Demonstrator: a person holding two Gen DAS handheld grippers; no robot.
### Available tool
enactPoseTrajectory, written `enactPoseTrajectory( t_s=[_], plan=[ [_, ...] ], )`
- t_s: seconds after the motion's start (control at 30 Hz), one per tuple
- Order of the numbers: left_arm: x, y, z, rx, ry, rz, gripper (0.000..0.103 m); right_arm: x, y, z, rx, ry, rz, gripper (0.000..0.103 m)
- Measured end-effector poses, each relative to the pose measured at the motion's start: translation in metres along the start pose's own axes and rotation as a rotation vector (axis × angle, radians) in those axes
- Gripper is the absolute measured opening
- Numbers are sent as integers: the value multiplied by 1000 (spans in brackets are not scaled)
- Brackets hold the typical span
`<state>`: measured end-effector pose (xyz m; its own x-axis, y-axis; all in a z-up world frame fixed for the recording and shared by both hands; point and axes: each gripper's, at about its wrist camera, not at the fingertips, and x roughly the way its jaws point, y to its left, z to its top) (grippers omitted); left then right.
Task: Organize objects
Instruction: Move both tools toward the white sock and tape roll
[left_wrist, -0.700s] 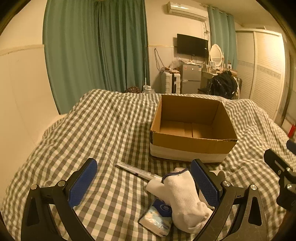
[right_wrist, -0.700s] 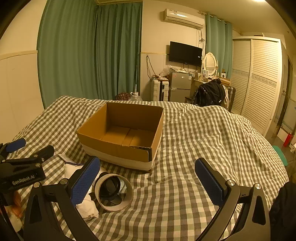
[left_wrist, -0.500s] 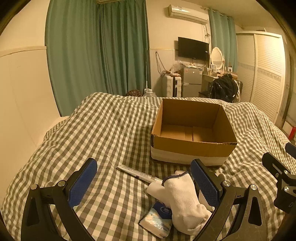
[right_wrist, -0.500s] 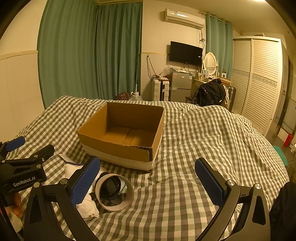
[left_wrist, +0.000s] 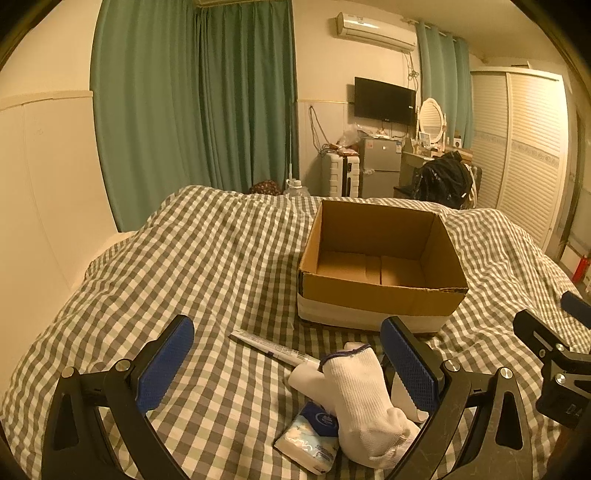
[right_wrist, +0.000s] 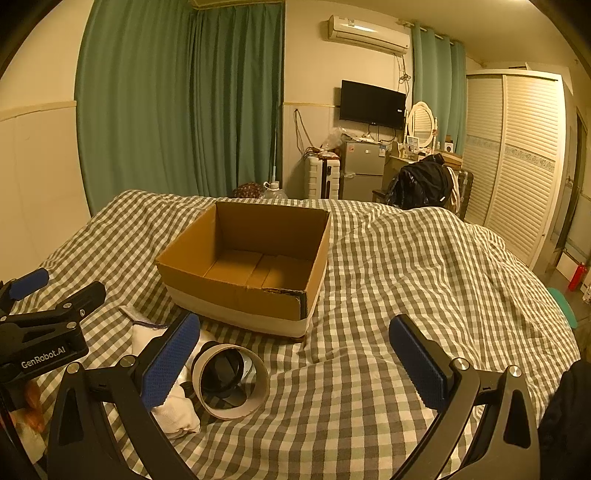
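Observation:
An empty open cardboard box (left_wrist: 380, 295) (right_wrist: 236, 291) stands on the checked bed cover. In front of it lie a white sock (left_wrist: 364, 402) (right_wrist: 173, 410), a tissue pack (left_wrist: 308, 437) under the sock's toe, a thin tube (left_wrist: 273, 349) and a tape roll (right_wrist: 231, 380) lying on its side. My left gripper (left_wrist: 288, 363) hovers open over the tube and sock, nothing between its pads. My right gripper (right_wrist: 295, 360) is open too, with the tape roll just inside its left finger (right_wrist: 171, 362). Each gripper shows at the edge of the other's view.
The bed cover (right_wrist: 406, 288) spreads wide and rumpled to the right of the box. Green curtains (left_wrist: 192, 110), a small fridge (right_wrist: 360, 170), a chair with a black bag (right_wrist: 421, 184) and a slatted wardrobe (right_wrist: 517, 158) stand beyond the bed.
The left wrist view has shifted slightly, so the box and room sit a little lower in its frame. The objects on the bed lie where they were; the right gripper has barely moved.

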<state>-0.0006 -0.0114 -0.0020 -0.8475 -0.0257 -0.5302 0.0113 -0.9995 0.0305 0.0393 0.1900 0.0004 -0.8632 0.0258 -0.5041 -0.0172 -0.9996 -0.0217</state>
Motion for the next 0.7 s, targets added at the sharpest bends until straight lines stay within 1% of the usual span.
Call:
enactPoseTrajectory(
  t_s=[0.17,0.33,0.4,0.57,0.7],
  plan=[
    [-1,0,-5,1,-16,3,103,4,-4,-2,23,12,6,103],
    [2,-4,-5,12,-12,11,103,10,0,-7,7,35,16,103],
    [1,-4,-4,11,-18,13,103,9,0,-7,7,36,19,103],
    [3,-3,-5,11,-4,3,103,7,0,-8,10,31,21,103],
    [-2,-4,-6,11,-16,-1,103,7,0,-6,9,34,27,103]
  ],
)
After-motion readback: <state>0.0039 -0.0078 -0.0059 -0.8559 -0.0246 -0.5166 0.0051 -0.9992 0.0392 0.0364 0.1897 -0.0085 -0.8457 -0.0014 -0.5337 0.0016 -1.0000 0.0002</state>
